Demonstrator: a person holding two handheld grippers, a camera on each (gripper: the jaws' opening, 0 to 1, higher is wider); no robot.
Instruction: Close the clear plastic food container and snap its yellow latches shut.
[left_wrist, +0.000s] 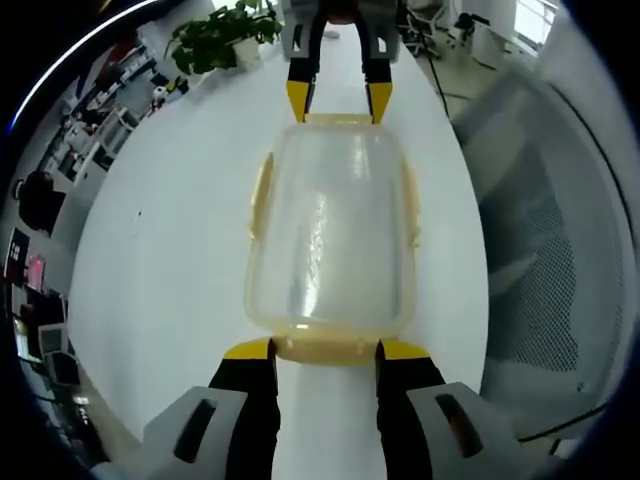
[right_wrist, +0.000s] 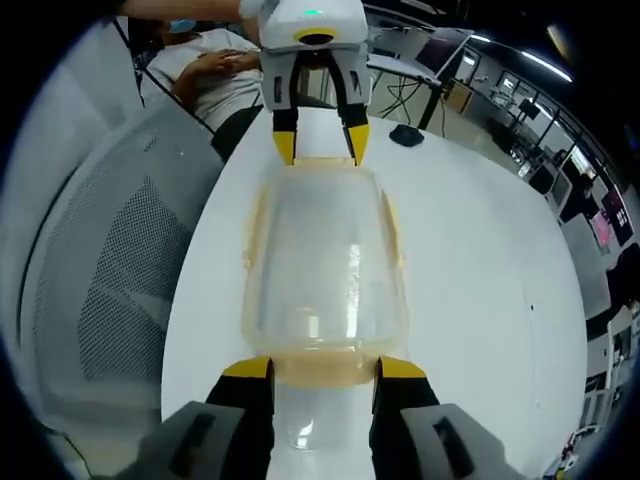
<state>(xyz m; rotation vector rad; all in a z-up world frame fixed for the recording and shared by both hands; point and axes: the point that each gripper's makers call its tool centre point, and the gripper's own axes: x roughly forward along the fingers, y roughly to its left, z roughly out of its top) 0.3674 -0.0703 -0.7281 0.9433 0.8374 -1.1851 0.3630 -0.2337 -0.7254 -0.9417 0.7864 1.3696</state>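
The lid sits on the box (left_wrist: 330, 250) on the bench (left_wrist: 170, 260). Left gripper (left_wrist: 325, 349) and right gripper (right_wrist: 322, 368), jaws wide open, holding nothing, straddle the end latches. Next, I think: press them shut.

At the bottom of the left gripper view, the left hand-held gripper (left_wrist: 325, 352) is cut off by the frame edge — its body runs out of sight. The end latch (left_wrist: 322, 347) between its tips cannot be read as snapped or loose. In the right gripper view, the far latch (right_wrist: 322, 160) is too small to judge — the person (right_wrist: 215, 75) at upper left is cropped.
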